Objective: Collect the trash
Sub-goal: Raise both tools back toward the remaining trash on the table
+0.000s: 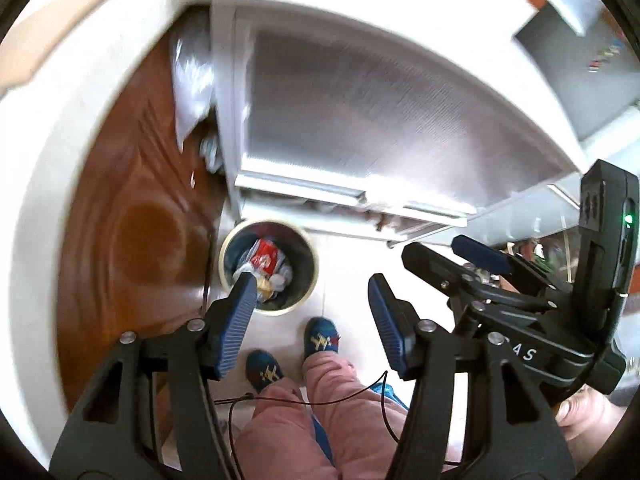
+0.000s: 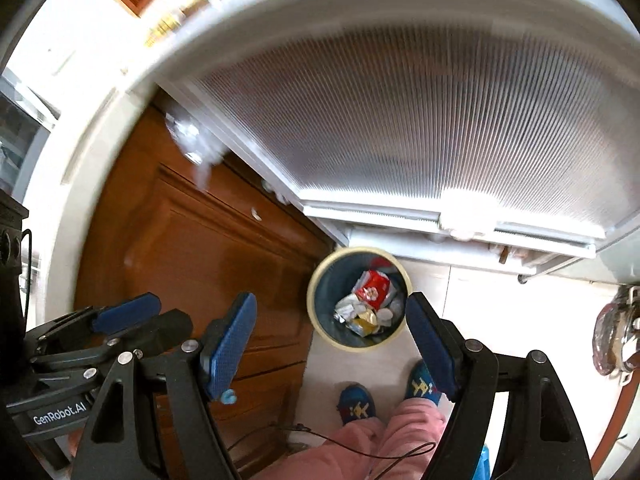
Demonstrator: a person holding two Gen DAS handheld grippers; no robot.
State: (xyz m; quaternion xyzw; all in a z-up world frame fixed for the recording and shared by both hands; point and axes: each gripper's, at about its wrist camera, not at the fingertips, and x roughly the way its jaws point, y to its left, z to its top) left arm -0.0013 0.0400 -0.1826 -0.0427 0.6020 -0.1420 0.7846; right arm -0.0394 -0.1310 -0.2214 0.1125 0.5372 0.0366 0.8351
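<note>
Both tools gaping and empty, left tool (image 1: pixel 312 292), right tool (image 2: pixel 332 316), trash bin (image 2: pixel 320 316) far below on floor

"GenRobot.AI" on left tongs (image 2: pixel 124 312)

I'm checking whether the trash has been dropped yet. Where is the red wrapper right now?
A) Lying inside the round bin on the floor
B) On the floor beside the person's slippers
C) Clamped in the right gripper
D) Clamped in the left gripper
A: the red wrapper lies among crumpled scraps inside the round bin, while the left gripper and right gripper both stand open with nothing between their pads.
</note>
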